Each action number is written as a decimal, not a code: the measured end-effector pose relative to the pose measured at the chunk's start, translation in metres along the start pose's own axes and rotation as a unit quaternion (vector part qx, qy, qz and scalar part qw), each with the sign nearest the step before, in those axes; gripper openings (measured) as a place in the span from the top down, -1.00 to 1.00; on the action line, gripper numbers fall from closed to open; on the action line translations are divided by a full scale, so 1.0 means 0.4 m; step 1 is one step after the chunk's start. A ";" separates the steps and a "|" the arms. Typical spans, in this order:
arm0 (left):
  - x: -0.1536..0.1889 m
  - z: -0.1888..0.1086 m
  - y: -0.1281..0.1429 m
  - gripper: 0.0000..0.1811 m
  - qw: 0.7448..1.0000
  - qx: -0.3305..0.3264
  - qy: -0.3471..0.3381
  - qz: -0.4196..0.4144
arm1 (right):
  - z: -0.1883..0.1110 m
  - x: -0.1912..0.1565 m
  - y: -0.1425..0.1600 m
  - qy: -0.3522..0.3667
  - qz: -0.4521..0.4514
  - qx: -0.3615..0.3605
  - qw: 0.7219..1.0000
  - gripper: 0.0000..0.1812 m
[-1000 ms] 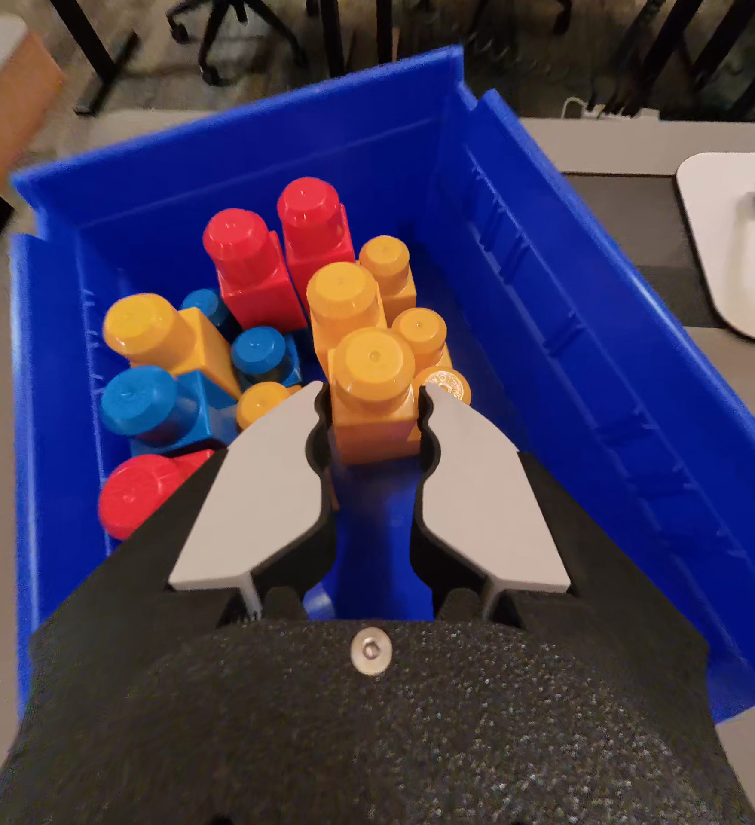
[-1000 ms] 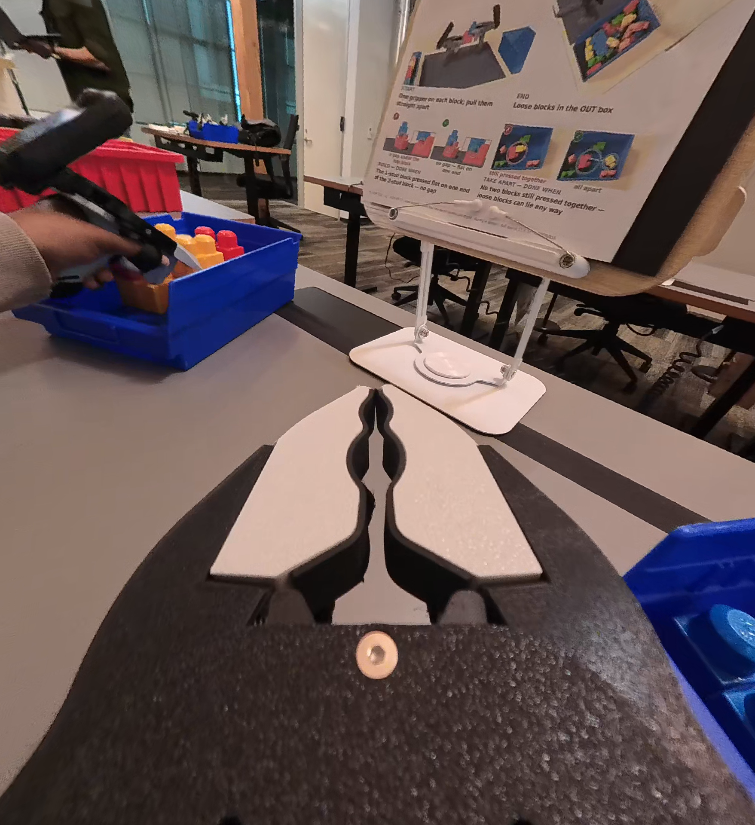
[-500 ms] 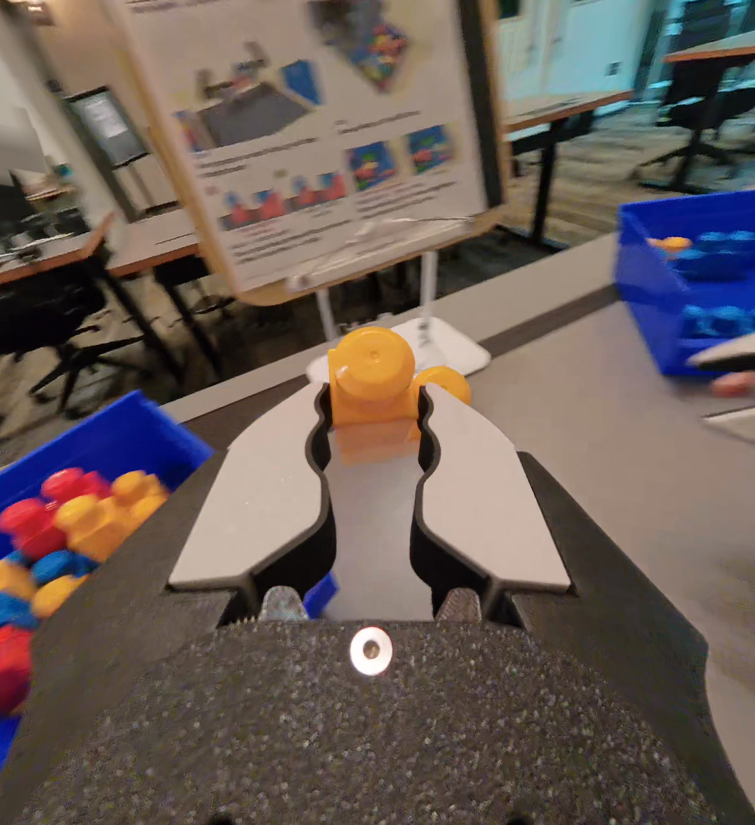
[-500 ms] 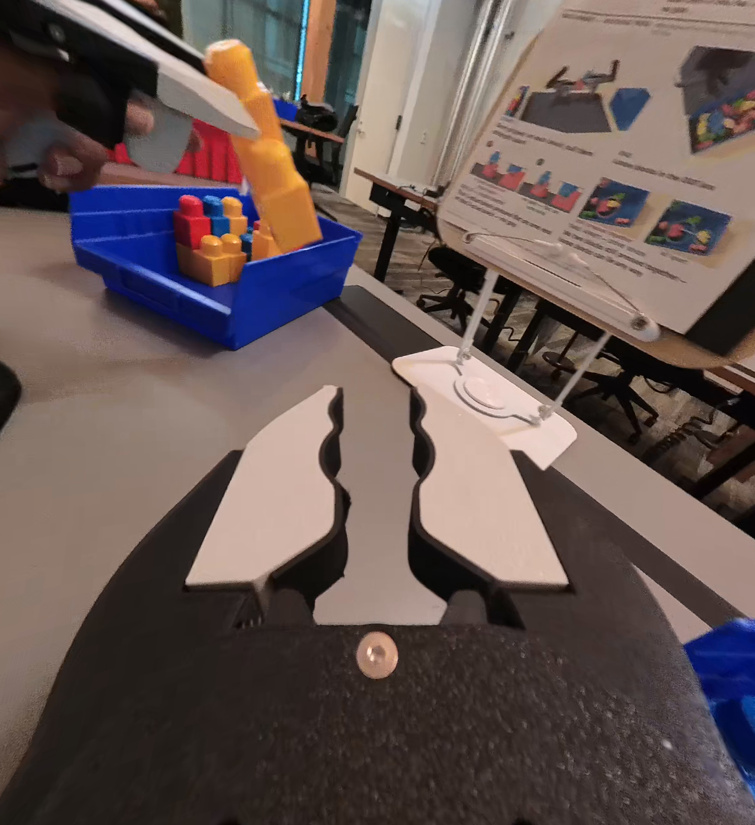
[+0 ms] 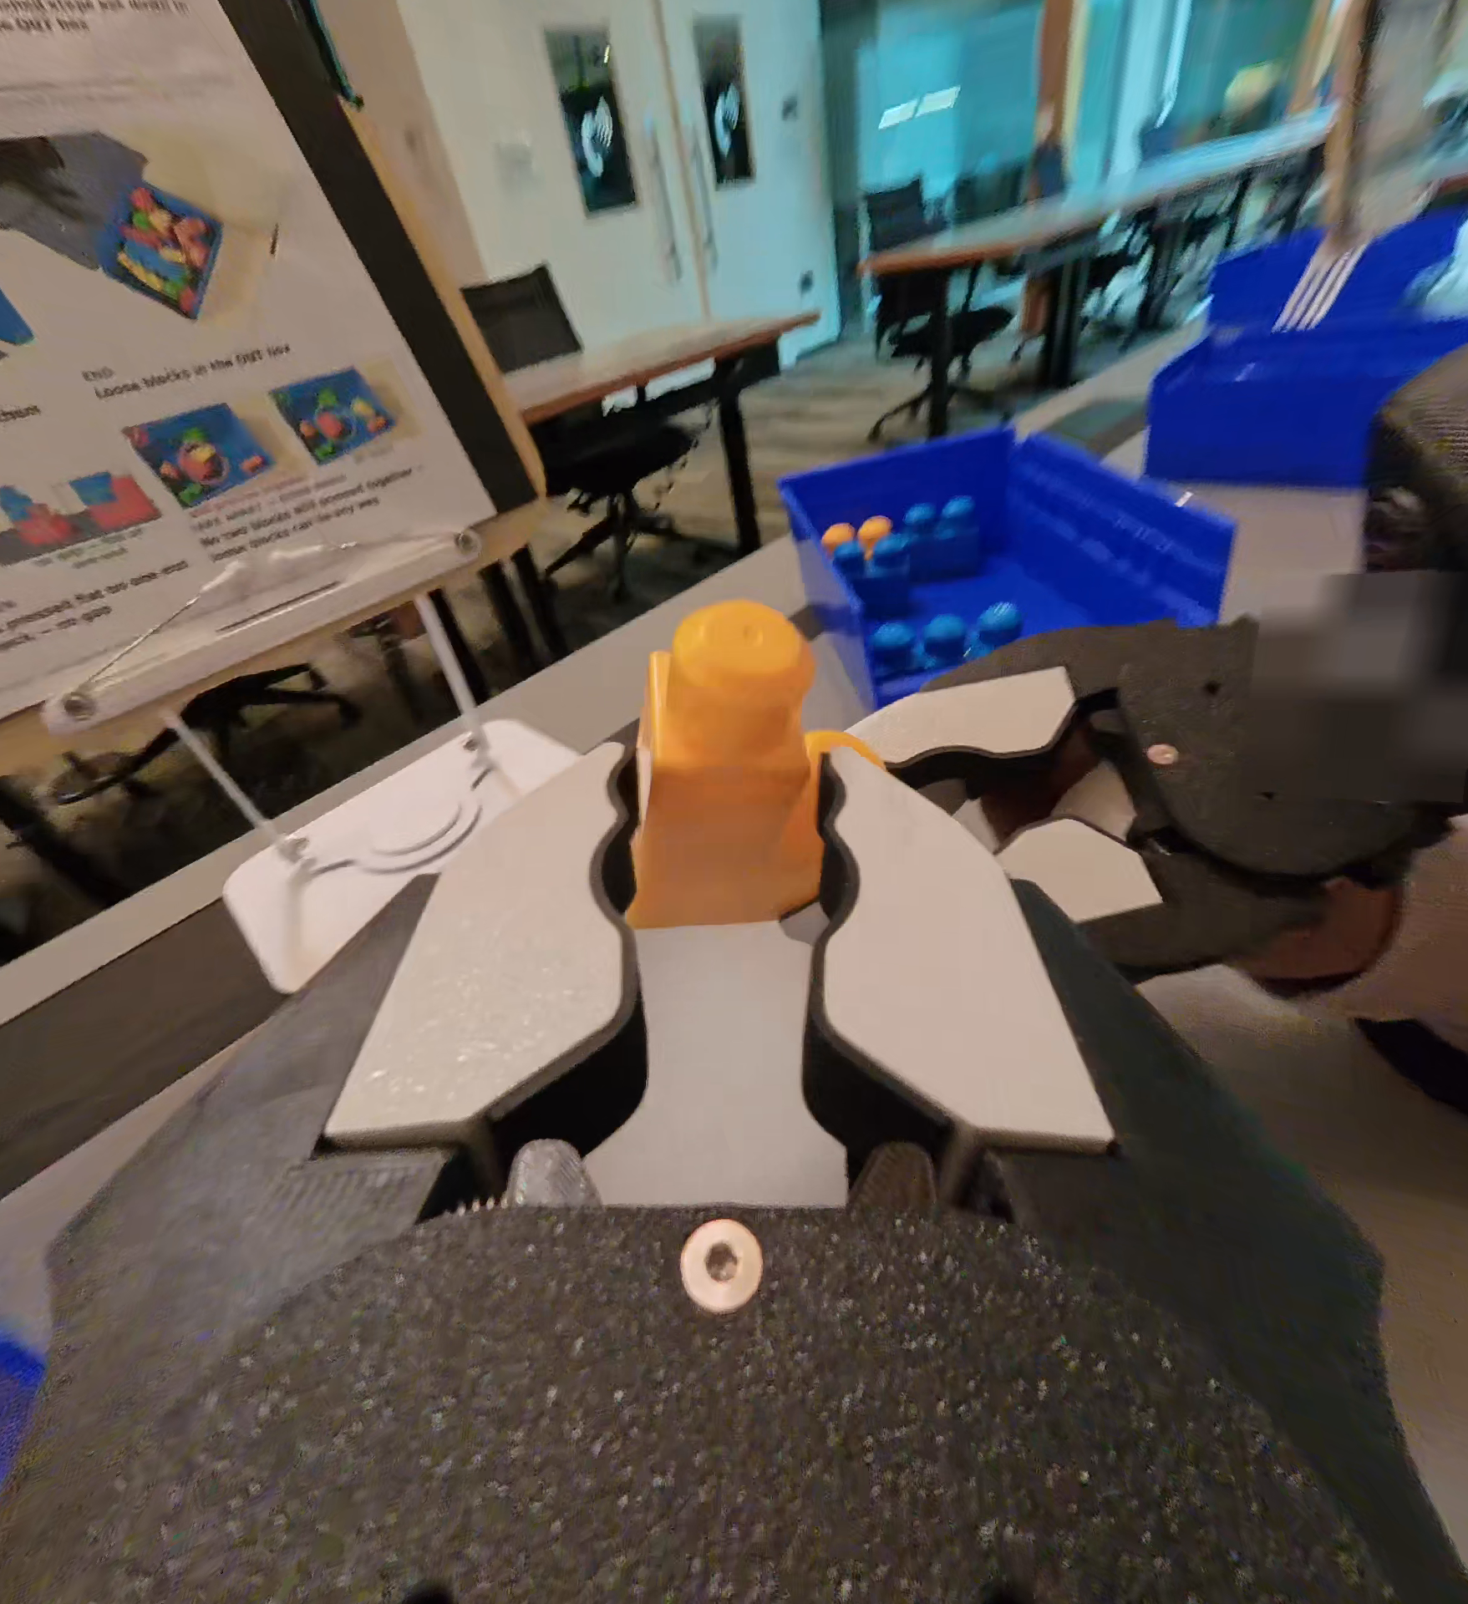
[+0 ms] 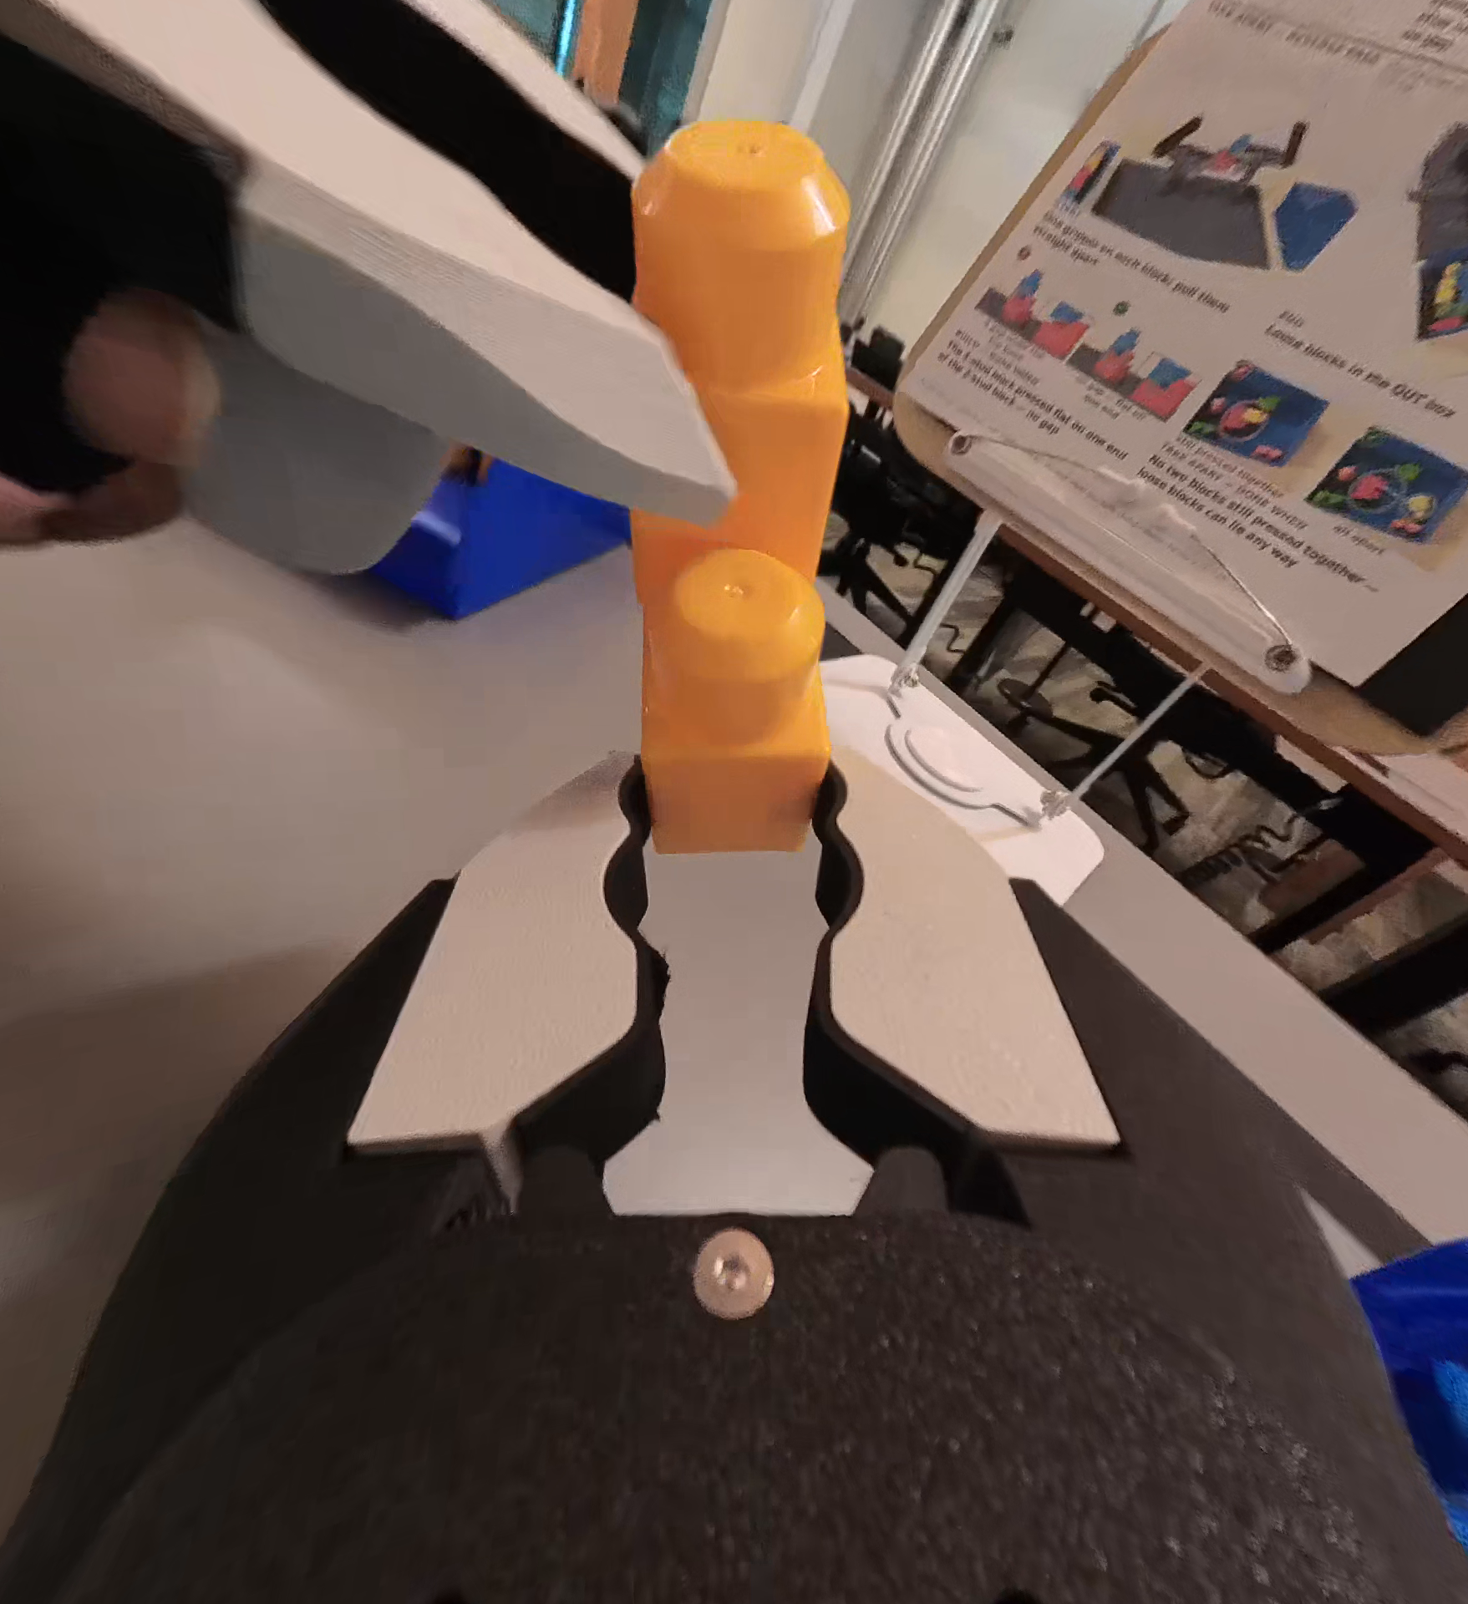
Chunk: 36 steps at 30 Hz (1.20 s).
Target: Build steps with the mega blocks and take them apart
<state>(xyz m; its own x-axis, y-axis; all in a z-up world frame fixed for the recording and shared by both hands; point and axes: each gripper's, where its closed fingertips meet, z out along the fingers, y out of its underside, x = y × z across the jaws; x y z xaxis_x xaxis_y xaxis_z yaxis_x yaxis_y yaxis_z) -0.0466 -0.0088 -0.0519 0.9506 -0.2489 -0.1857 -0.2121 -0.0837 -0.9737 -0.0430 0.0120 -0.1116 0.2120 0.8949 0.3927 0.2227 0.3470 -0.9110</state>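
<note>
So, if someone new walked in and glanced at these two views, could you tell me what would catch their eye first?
Most likely the orange stepped block pair, held up between both grippers: the left gripper clamps the upper block, the right gripper the lower one. Behind it stands the instruction board on its white stand, and to the right a blue bin with mostly blue blocks.

A grey desk [image 5: 1286,1215] with a dark strip along its far edge carries a white stand [image 5: 383,851] holding an instruction board [image 5: 157,364]. Beyond the far edge stand wooden-topped tables [image 5: 661,347] with black legs and black office chairs [image 5: 930,321] on a patterned floor. White walls [image 5: 496,147] and teal-lit glass panels [image 5: 956,113] close the room.
</note>
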 end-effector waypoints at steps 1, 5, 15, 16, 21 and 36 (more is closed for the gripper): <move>-0.001 -0.005 -0.013 0.46 1.000 0.019 0.012 -0.018 | -0.004 0.008 -0.008 -0.007 0.033 0.015 0.999 0.60; -0.020 -0.031 -0.042 0.34 0.984 0.085 0.089 -0.131 | -0.047 0.039 -0.072 -0.103 0.210 0.134 0.963 0.60; 0.089 -0.063 -0.071 0.39 0.920 0.154 0.287 -0.221 | -0.135 -0.056 -0.181 -0.340 0.338 0.258 0.839 0.60; 0.101 -0.067 -0.070 0.52 0.919 0.154 0.295 -0.210 | -0.136 -0.071 -0.185 -0.351 0.337 0.255 0.835 0.60; 0.110 -0.083 -0.057 0.60 0.929 0.143 0.301 -0.161 | -0.122 -0.103 -0.165 -0.370 0.319 0.207 0.848 0.60; 0.106 -0.074 0.063 0.60 0.929 0.061 0.345 -0.118 | -0.142 -0.015 -0.149 -0.341 0.297 0.183 0.873 0.63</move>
<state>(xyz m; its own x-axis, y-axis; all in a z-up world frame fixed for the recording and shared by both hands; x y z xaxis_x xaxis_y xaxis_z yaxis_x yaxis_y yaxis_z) -0.0184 -0.0500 -0.0805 0.5871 -0.8001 0.1231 0.0518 -0.1146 -0.9921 -0.0033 -0.0299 -0.0525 -0.4575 0.8628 -0.2149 -0.0783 -0.2798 -0.9568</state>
